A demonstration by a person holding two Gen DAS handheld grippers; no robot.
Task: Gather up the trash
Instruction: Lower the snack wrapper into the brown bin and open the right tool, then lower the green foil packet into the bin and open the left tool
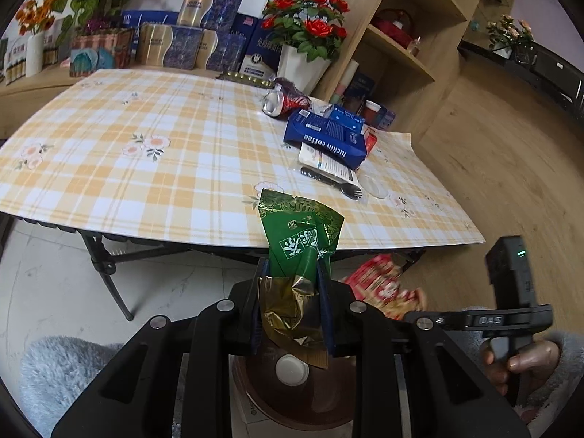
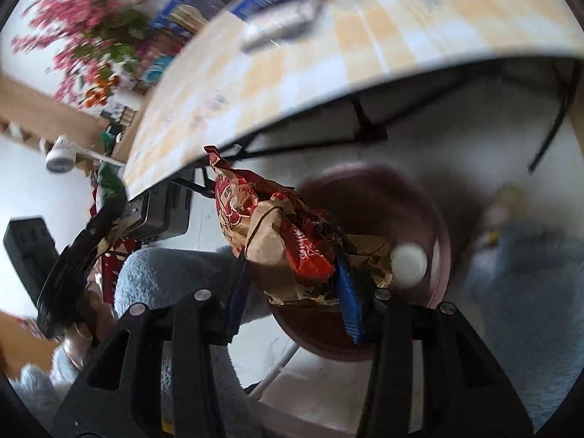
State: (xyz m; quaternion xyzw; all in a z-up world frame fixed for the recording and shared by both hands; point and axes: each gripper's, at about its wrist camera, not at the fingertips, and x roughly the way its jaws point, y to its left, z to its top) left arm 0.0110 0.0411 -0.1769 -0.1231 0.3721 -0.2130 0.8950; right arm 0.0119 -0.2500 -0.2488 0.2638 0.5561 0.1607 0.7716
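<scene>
My left gripper (image 1: 292, 277) is shut on a green and gold foil wrapper (image 1: 301, 241), held off the table's near edge above a dark brown bin (image 1: 328, 398) with a white knob on its lid. My right gripper (image 2: 292, 266) is shut on a crumpled red and tan snack wrapper (image 2: 277, 233), held over the same brown bin (image 2: 434, 219); that view is blurred. The red wrapper also shows in the left wrist view (image 1: 387, 284). On the table lie a crushed red can (image 1: 283, 102), a blue coffee box (image 1: 328, 138), a white packet (image 1: 325, 164) and a black fork (image 1: 332, 182).
The checked tablecloth table (image 1: 146, 168) stands on black folding legs. Red roses in a white pot (image 1: 303, 62) and boxes line the far edge. A wooden shelf unit (image 1: 401, 36) stands to the right. White tile floor lies below.
</scene>
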